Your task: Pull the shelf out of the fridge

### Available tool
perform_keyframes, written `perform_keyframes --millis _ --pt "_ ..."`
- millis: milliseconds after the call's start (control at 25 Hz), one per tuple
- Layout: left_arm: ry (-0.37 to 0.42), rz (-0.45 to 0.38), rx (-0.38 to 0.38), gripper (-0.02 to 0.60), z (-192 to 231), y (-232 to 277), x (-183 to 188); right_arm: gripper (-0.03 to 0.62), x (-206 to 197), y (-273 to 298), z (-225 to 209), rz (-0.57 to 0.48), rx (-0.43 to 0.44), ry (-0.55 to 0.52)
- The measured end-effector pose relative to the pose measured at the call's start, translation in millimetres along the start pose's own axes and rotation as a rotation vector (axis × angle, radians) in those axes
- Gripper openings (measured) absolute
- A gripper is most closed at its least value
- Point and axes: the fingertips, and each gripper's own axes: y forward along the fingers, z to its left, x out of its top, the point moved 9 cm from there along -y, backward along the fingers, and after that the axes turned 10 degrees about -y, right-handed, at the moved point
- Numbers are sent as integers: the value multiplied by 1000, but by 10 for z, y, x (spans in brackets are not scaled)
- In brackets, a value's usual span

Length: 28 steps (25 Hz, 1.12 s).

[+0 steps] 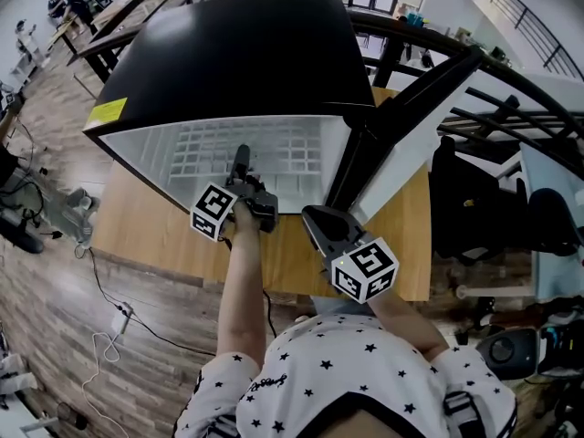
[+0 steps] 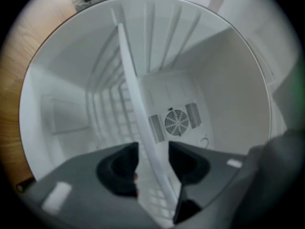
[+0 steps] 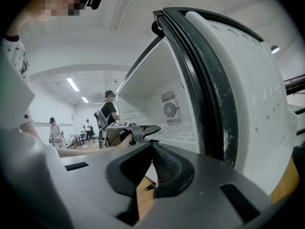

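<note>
A black mini fridge (image 1: 237, 53) stands on a wooden table (image 1: 146, 231) with its door (image 1: 401, 144) swung open to the right. Inside lies a white grid shelf (image 1: 283, 153). My left gripper (image 1: 242, 158) reaches level into the opening. In the left gripper view the shelf's front rail (image 2: 138, 123) runs between the jaws of the left gripper (image 2: 153, 151), which stand open with a gap beside the rail. My right gripper (image 1: 315, 215) hangs in front of the fridge beside the door. In its own view the right gripper (image 3: 152, 147) looks shut on nothing.
A round fan grille (image 2: 176, 122) sits on the fridge's back wall. The door's black seal and white liner (image 3: 238, 80) fill the right of the right gripper view. Chairs and rails (image 1: 493, 199) crowd the right; a cable (image 1: 109, 322) lies on the floor. People stand far off (image 3: 108, 109).
</note>
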Motion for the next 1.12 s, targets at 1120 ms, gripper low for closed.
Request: perform_keyframes --millis 1120 --pt "-78 -48 21 40 -30 69 -21 21 -41 -115 68 21 -5 -31"
